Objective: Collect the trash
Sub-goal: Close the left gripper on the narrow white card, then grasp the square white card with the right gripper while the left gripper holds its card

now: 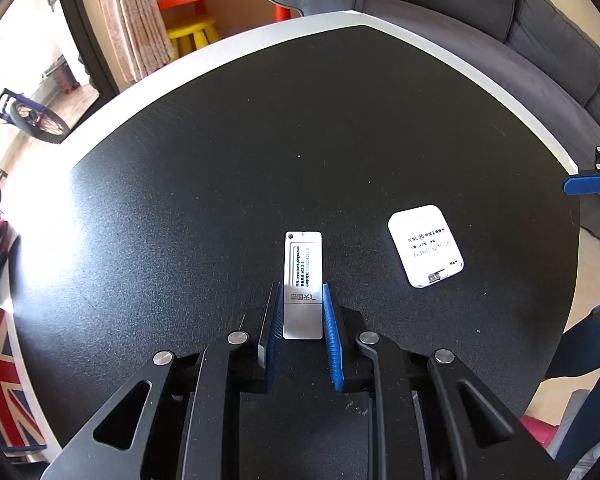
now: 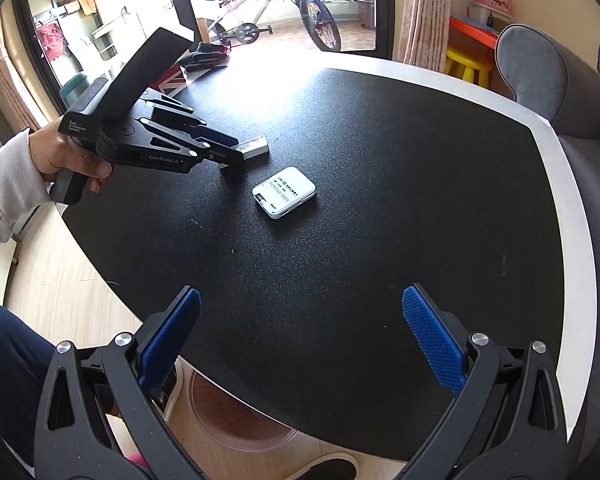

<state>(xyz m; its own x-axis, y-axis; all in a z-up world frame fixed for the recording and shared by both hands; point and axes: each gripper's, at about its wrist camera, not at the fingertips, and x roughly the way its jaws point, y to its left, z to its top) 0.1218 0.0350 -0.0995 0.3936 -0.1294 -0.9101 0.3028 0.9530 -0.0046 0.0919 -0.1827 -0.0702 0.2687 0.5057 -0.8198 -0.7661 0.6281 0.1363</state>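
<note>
Left gripper [image 1: 303,308] clamps the slim white USB token [image 1: 303,276]!
Right gripper [image 2: 300,332] hangs wide open over the black table [image 2: 380,160]; a square white token [image 2: 284,192] lies just beside, unobstructed.

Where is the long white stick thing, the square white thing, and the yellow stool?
long white USB key [image 1: 303,258]: left wrist view, on its printed label.
square white bank token [image 2: 284,192]: right wrist view, on its top face.
yellow stool [image 1: 192,28]: left wrist view, on its seat.

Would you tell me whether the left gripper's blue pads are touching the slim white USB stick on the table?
Touching. In the left wrist view, the left gripper has both blue pads pressed against the long sides of the white USB stick, with no gap visible.
</note>
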